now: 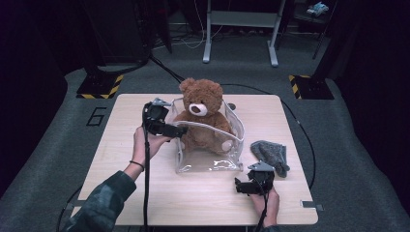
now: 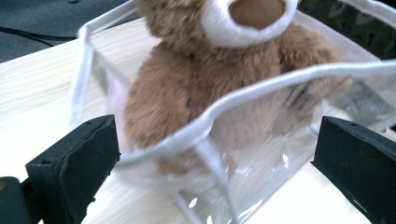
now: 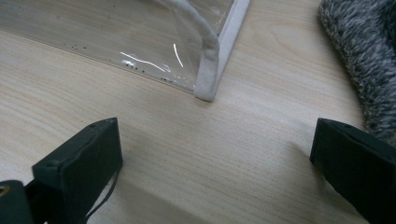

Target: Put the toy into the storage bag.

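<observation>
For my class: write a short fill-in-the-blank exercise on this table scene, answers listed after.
1. The teddy bear sits inside a clear ____ bag.
2. The grey knitted cloth lies on the ____ table.
3. The left gripper has its jaws ____.

Missing words: plastic; wooden; open

One readable mark: black "6" (image 1: pixel 96 116) on the grey floor (image 1: pixel 58 145), left of table (image 1: pixel 203 198). No other text, labels or brands legible.
</observation>
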Tool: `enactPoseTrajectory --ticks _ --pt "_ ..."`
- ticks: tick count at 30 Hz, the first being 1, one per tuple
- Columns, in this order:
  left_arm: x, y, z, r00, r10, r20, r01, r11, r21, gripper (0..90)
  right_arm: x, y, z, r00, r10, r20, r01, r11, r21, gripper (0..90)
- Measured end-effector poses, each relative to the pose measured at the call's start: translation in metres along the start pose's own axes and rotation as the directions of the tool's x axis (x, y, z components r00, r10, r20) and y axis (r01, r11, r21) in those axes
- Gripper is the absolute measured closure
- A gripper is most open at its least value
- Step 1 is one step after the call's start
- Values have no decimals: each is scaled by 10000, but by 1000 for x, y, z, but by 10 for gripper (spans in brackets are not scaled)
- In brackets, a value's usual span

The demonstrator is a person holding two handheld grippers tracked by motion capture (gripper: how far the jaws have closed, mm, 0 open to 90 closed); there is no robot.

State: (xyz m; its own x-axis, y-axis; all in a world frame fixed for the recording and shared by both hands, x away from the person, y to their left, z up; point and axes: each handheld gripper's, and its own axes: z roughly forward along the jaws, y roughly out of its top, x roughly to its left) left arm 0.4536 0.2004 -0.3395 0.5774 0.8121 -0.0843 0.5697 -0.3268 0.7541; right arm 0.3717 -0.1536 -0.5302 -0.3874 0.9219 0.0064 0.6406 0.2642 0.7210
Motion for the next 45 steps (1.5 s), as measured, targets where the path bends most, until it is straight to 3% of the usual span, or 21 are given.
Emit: enactPoseTrajectory --ticks 2,5,7,8,12,18,25,28,30,31,37,38,39,42,45 --pt "9 -11 -14 9999 -144 -59 143 9998 -150 0 0 0 0 10000 0 -14 0 10000 -1 15" --pt "16 -20 -21 9994 -321 -104 318 9992 -261 0 0 0 0 10000 -1 2 1 10000 3 15" --pt "26 -36 -33 9989 -362 -304 352 9989 -316 0 0 0 0 10000 4 2 -4 10000 3 15" --pt "28 -42 -35 9976 -513 -458 490 9976 -494 0 0 0 0 10000 4 -13 -4 10000 -3 15" --pt "39 -59 -42 9949 -756 -667 727 9964 -444 0 0 0 0 10000 8 -11 -8 10000 1 15" --pt "59 -104 -50 9877 -993 -1210 967 9949 -276 0 0 0 0 10000 8 53 -8 10000 -4 15" --pt "71 -151 -45 9795 -1306 -1531 1319 9913 -14 0 0 0 0 10000 30 57 -30 10000 -14 15" --pt "76 -179 -37 9764 -1260 -1754 1351 9900 412 0 0 0 0 10000 24 68 -24 10000 -11 15" --pt "78 -188 -34 9757 -1276 -1783 1397 9886 570 0 0 0 0 10000 33 61 -33 10000 -17 15" --pt "78 -195 -32 9733 -1464 -1765 1590 9855 594 0 0 0 0 10000 31 72 -31 10000 -12 15" --pt "85 -230 -18 9565 -1559 -2466 1747 9830 560 0 0 0 0 10000 32 75 -32 10000 -13 16" --pt "85 -230 -18 9565 -1559 -2466 1747 9830 560 0 0 0 0 10000 16 69 -16 10000 -10 15" --pt "86 -236 -13 9562 -1189 -2675 1470 9853 875 0 0 0 0 10000 35 63 -35 10000 -17 15" --pt "84 -245 -4 9478 -1492 -2819 1734 9828 629 0 0 0 0 10000 38 25 -38 10000 -2 15" --pt "83 -248 -3 9484 -1420 -2834 1585 9867 359 0 0 0 0 10000 24 -3 -24 10000 6 15"
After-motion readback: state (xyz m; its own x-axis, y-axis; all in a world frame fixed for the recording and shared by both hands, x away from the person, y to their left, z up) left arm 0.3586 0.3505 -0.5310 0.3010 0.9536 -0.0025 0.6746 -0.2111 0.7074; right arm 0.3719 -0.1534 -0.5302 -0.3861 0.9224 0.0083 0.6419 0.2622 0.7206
